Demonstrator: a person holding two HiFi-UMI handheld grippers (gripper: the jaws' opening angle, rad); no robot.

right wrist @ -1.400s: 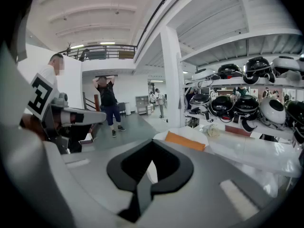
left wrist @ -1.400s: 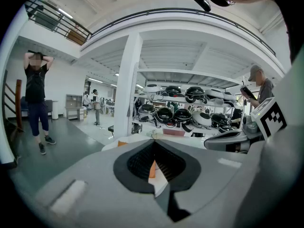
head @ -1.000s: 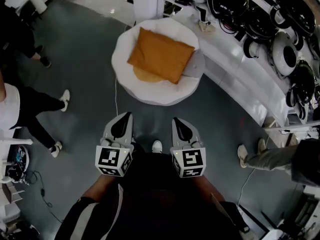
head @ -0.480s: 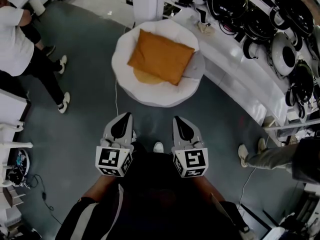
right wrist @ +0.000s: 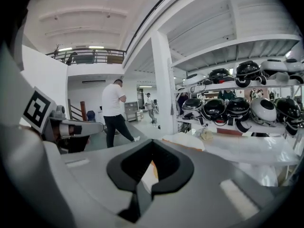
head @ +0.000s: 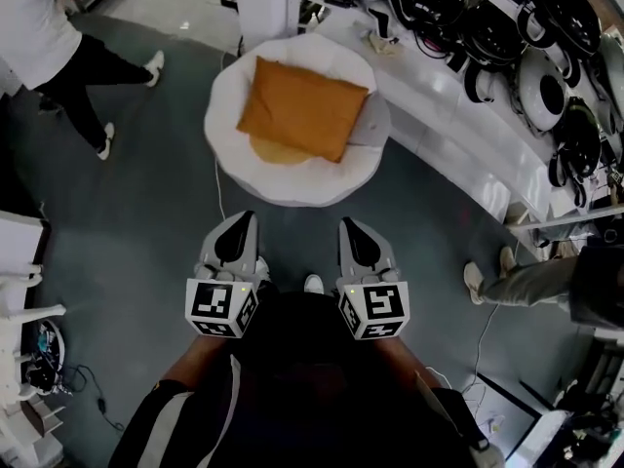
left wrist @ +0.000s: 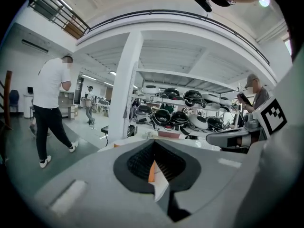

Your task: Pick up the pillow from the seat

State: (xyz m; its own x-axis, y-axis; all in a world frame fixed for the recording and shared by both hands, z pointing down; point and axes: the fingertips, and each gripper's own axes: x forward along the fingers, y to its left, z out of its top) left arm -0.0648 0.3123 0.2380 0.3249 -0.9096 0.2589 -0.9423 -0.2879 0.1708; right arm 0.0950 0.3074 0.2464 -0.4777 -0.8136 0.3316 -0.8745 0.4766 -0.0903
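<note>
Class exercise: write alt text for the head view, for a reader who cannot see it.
An orange pillow lies on a round white seat on a grey floor. Nearer the camera, the left tool and right tool point toward it side by side, both shut and empty, short of the seat.

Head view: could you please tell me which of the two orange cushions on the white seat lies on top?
The large rectangular darker-orange pillow lies on top; the paler, rounded cushion only peeks out from under its near edge.

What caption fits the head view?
Both shut, left gripper and right gripper point toward the orange pillow on the white seat.
</note>
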